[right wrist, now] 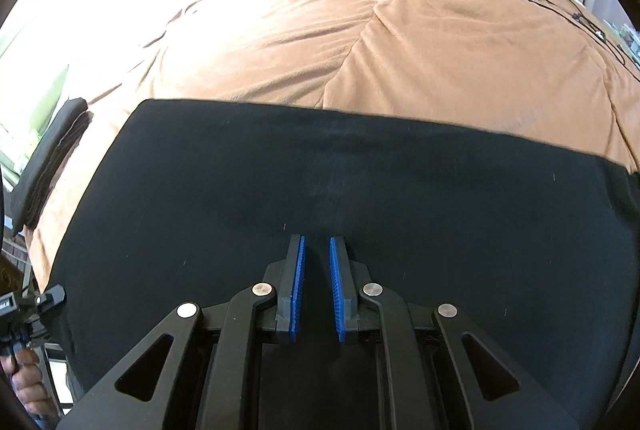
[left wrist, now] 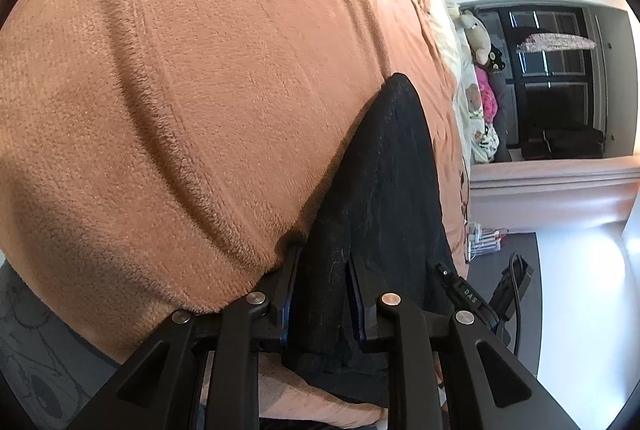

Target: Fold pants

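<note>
The black pants (right wrist: 320,174) lie flat on a tan fleece blanket (right wrist: 420,42) across the bed. In the left wrist view the pants (left wrist: 384,166) run forward from between the fingers of my left gripper (left wrist: 324,258), which is closed on their near edge at the bed's side. My right gripper (right wrist: 317,240) hovers over the middle of the pants with its blue-padded jaws a narrow gap apart and nothing between them. The other gripper (right wrist: 24,310) and a hand show at the far left of the right wrist view.
A folded dark garment (right wrist: 48,158) lies at the bed's left edge. Pillows and soft toys (left wrist: 480,94) sit at the head of the bed. A dark window (left wrist: 560,82) and floor items (left wrist: 488,238) are beyond the bed.
</note>
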`<state>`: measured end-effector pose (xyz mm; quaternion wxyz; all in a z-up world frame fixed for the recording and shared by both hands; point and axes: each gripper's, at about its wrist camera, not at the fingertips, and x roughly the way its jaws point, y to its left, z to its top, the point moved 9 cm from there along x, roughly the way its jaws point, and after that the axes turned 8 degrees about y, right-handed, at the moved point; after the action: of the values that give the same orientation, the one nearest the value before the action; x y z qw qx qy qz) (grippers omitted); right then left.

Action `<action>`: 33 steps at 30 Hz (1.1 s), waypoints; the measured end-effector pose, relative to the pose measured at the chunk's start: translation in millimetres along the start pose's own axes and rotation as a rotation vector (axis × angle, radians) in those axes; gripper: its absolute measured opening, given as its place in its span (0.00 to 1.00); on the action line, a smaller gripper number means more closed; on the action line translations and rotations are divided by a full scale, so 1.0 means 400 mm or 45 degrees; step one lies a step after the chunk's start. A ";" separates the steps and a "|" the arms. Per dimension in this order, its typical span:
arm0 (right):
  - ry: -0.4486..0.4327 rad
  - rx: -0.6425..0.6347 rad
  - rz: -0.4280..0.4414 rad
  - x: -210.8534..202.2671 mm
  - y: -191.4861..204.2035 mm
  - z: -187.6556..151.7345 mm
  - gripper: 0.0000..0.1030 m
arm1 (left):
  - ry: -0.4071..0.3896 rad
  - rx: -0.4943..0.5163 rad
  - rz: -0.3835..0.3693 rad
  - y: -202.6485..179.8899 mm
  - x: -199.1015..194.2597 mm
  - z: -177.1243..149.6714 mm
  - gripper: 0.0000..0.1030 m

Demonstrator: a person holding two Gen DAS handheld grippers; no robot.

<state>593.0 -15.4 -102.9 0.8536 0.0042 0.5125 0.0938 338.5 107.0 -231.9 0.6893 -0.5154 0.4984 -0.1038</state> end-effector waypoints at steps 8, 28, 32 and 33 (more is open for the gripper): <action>0.003 0.051 0.026 0.018 -0.039 0.067 0.08 | -0.007 -0.008 -0.017 0.002 0.002 -0.002 0.23; 0.031 0.097 0.052 0.046 -0.058 0.093 0.08 | 0.000 0.002 -0.042 -0.003 0.005 -0.003 0.24; 0.021 0.129 0.033 0.061 -0.073 0.117 0.06 | 0.001 0.012 -0.027 -0.010 0.012 0.001 0.24; 0.023 0.129 0.027 0.062 -0.066 0.118 0.06 | 0.002 0.014 -0.025 -0.012 0.013 0.003 0.24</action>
<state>649.8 -33.2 -105.0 0.8465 0.0518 0.5243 0.0768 343.7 102.2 -231.1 0.6908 -0.5164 0.4933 -0.1135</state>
